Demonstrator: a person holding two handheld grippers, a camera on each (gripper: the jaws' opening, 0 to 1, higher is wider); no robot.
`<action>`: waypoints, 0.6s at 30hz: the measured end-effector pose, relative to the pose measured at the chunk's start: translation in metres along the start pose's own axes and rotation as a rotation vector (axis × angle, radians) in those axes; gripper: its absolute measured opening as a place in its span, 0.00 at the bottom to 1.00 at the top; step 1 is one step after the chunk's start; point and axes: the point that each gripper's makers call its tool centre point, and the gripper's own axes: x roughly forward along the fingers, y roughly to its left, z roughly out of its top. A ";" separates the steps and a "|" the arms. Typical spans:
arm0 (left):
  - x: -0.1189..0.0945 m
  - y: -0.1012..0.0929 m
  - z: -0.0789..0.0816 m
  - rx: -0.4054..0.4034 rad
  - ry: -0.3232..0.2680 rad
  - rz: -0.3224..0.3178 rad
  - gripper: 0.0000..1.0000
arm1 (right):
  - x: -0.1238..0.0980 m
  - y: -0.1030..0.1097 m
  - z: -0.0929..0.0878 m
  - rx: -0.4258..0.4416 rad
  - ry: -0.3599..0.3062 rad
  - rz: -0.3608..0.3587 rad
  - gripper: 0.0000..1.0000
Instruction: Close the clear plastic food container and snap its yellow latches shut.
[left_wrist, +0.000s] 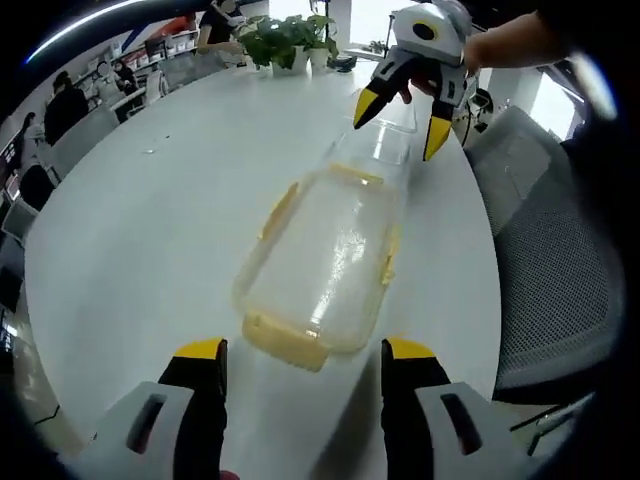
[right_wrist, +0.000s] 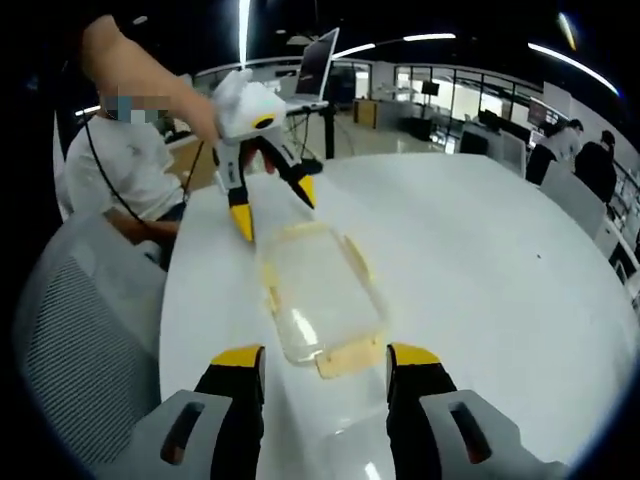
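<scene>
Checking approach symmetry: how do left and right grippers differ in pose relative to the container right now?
The left gripper sits at one short end of the clear container, low near the table; in the right gripper view it hangs tips-down. The right gripper is at the opposite short end, seen angled down. Shared: both have open, yellow-tipped jaws and neither touches the container.

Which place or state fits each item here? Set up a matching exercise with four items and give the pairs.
Items:
1. clear plastic food container
2. left hand-held gripper
3. potted plant
4. mesh office chair

Places or states:
A. standing at the table's far end
B. beside the white table, off its edge
C. lying on the table between both grippers
D. open, near the container's end latch

Pairs: 1-C, 2-D, 3-A, 4-B
</scene>
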 end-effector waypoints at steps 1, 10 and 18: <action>0.000 0.000 0.000 0.006 0.002 -0.002 0.61 | 0.001 -0.001 0.000 -0.001 0.003 0.001 0.48; 0.006 0.006 -0.002 0.079 0.038 -0.027 0.61 | 0.010 -0.006 -0.005 -0.029 0.064 0.027 0.47; 0.008 0.010 -0.002 0.106 0.061 -0.042 0.60 | 0.019 -0.008 -0.002 -0.067 0.092 0.049 0.47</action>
